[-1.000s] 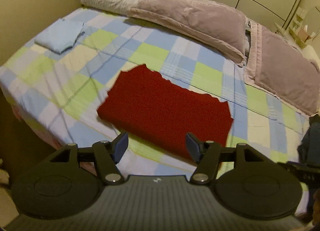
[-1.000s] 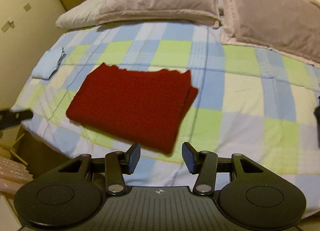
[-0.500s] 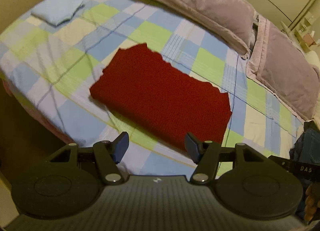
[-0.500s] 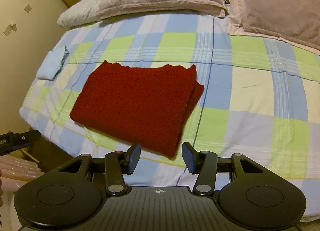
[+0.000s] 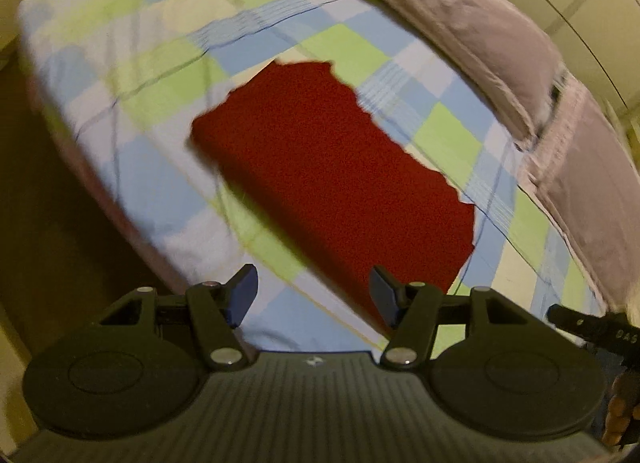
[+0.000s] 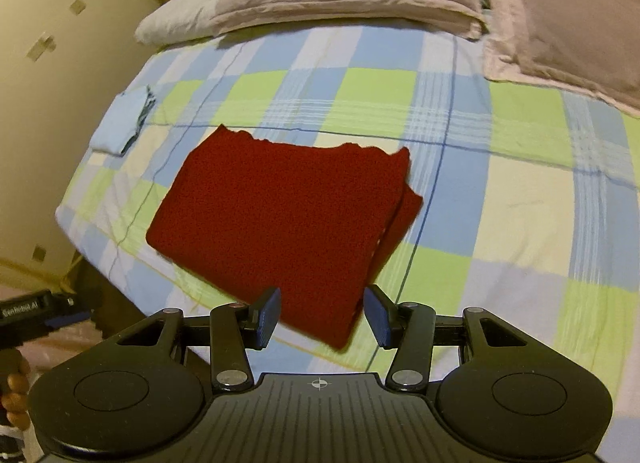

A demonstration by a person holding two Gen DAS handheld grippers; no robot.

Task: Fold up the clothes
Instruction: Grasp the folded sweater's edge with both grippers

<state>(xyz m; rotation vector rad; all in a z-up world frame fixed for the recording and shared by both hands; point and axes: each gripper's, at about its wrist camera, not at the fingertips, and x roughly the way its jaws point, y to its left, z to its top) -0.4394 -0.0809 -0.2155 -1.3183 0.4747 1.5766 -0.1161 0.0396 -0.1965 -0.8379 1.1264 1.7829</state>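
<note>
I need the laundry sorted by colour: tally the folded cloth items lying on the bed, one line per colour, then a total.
Red: 1, the red folded garment
Light blue: 1, the light blue folded cloth
Total: 2

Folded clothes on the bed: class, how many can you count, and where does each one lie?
2. A folded red garment lies near the bed's front edge, just beyond the claws. A smaller folded light-blue garment lies further back, by the left edge. More may lie out of view.
</note>
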